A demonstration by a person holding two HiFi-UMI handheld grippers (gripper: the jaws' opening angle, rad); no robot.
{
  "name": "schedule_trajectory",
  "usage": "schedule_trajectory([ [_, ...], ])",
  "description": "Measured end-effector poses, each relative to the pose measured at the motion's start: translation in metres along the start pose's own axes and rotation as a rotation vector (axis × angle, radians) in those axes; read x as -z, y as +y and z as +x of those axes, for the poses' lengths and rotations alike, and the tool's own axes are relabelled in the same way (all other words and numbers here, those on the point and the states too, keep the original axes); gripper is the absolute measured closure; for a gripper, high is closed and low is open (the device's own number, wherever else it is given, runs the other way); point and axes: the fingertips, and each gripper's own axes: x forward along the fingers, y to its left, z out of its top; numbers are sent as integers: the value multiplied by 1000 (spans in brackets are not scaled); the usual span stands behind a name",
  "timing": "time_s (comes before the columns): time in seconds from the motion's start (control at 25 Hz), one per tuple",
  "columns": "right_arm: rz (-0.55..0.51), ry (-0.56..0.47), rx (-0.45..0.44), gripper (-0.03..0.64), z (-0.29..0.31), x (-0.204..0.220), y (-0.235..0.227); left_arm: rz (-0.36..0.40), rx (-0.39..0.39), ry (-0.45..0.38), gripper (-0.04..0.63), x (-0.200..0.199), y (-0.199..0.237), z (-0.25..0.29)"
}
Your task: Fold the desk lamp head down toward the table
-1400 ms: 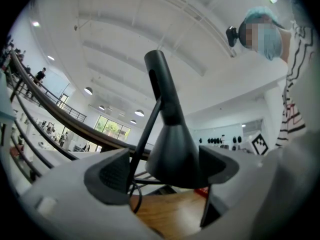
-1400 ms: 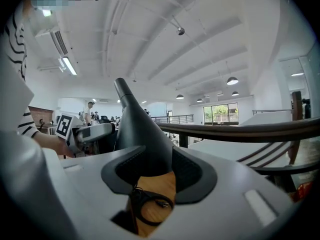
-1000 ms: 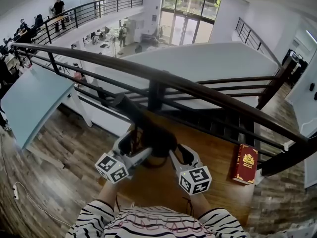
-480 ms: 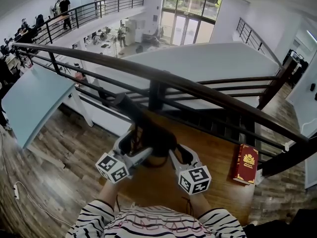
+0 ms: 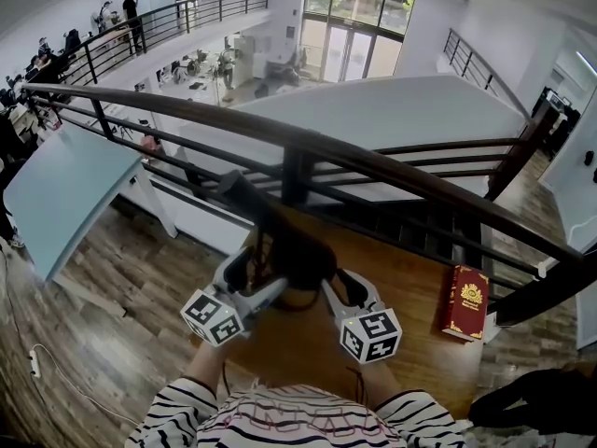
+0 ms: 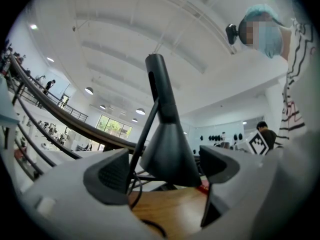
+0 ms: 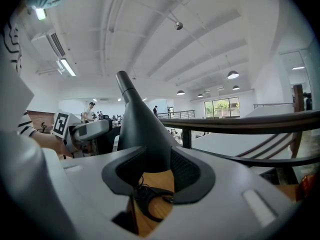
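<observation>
In the head view the left gripper (image 5: pixel 242 269) reaches out from the person's striped sleeves (image 5: pixel 187 407) over the wooden table (image 5: pixel 420 292) and sits at the left flank of the dark lamp head (image 5: pixel 298 259). The left gripper view shows its jaws standing apart, with the cone-shaped lamp head (image 6: pixel 170 151) upright between them. A gap shows on the left pad's side, where the lamp's thin rod (image 6: pixel 144 134) passes. On the other side the cone's outline meets the edge of the pad, and whether they touch cannot be told. The lamp head stands over the near middle of the table, mouth down, with bare wood visible under it. Its lamp arm (image 5: pixel 241 194) climbs up and to the left in front of the dark railing (image 5: pixel 392 171). Against the lamp head's right flank sits the right gripper (image 5: pixel 343 286). In the right gripper view its two pads are clamped on the lower part of the cone, whose dark surface fills the space from pad to pad. These jaws have just been opening a little, with the lamp head (image 7: pixel 147 134) between them. Below the pads a black cable (image 7: pixel 150 204) curls on the wood. Farthest right, a red book (image 5: pixel 464 301) lies flat near the table's right edge, well apart from both grippers.
</observation>
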Motion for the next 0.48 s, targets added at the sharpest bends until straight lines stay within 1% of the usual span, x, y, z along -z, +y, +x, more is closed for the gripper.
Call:
schedule_trajectory([
  [0.24,17,-4,35,477,-9,4,13,6,2,15,161,-1,-1,-21],
  [0.48,39,-25,99,486,-18,10,28,15,19,35,166,-2,4,-40],
])
